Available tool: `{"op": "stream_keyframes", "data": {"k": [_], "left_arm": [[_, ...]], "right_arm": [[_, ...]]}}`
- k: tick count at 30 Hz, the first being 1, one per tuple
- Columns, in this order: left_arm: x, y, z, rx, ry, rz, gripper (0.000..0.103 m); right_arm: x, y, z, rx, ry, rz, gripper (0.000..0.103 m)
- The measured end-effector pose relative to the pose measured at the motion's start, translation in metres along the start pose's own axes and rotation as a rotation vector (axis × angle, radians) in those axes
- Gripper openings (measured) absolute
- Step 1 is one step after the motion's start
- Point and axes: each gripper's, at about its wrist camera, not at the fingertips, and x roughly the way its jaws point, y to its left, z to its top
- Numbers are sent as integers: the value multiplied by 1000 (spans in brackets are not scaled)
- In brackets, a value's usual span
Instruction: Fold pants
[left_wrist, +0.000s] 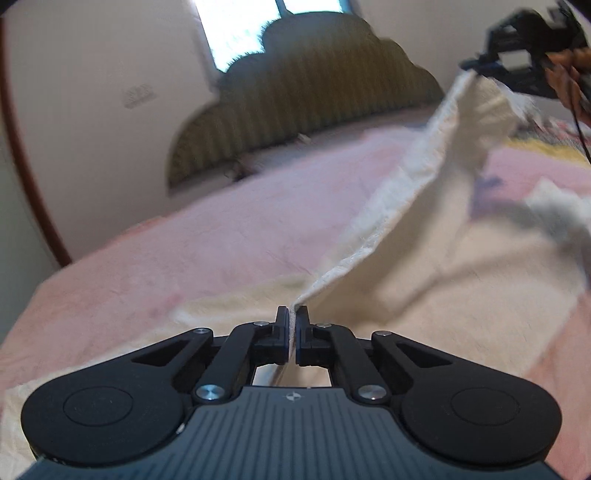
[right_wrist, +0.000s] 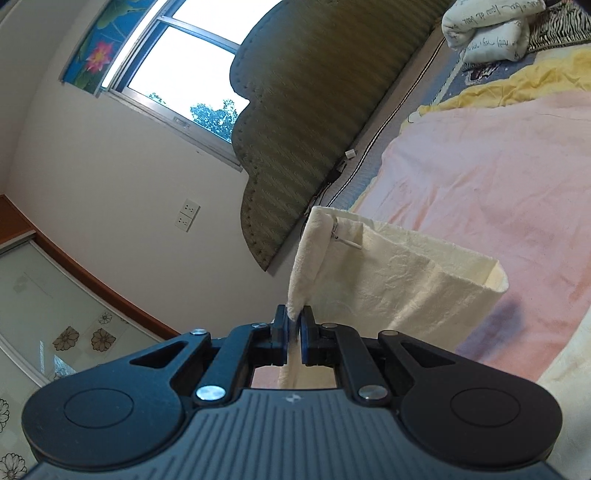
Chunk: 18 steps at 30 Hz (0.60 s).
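The cream pants are lifted off the pink bedspread. My left gripper is shut on one end of their edge, low over the bed. The edge runs taut up to my right gripper, held high at the upper right and shut on the other end. In the right wrist view my right gripper pinches a rolled edge of the pants, which hang open, with a small zipper showing. Part of the pants still lies on the bed below.
A green striped headboard stands against the wall under a window. A yellow blanket and a white printed pillow lie at the far end of the bed. A wall socket is near the headboard.
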Motion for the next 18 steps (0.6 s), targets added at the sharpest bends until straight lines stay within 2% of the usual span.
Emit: {"op": "stream_keyframes", "data": {"k": [2,4,5,6,7,8,9,11,12,13,15,18], "left_arm": [[-17,20,12,-118,-98,16,4],[-32,33,17,-198,-169,6,5],[-38,34,19,-196,-180,6,4],[-37,30,19,-150,-144,-13,3],[-33,24,15,-103,-85,-47,3],[-27,18,7,-82,-22,-90,3],[-18,11,-4,-74,54,-147,3],[-8,1,-22,-71,142,-222,4],[-7,-3,-28,-65,155,-234,4],[-8,-8,-30,-48,157,-239,3],[-11,-13,-29,-20,138,-236,3],[-20,-3,-22,-35,83,-229,3]], "right_arm": [[-12,21,4,-73,-56,66,7],[-37,43,4,-170,-147,187,7],[-52,49,1,-217,-184,241,7],[-67,50,-3,-261,-210,274,7],[-81,46,-10,-285,-219,261,7],[-89,36,-17,-274,-196,195,7],[-94,20,-23,-241,-158,112,7],[-104,-27,-39,-120,-80,-75,7],[-109,-52,-47,-38,-55,-147,7],[-115,-73,-54,36,-44,-181,7],[-127,-102,-68,146,-50,-196,7],[-132,-100,-67,119,-60,-196,7]]}}
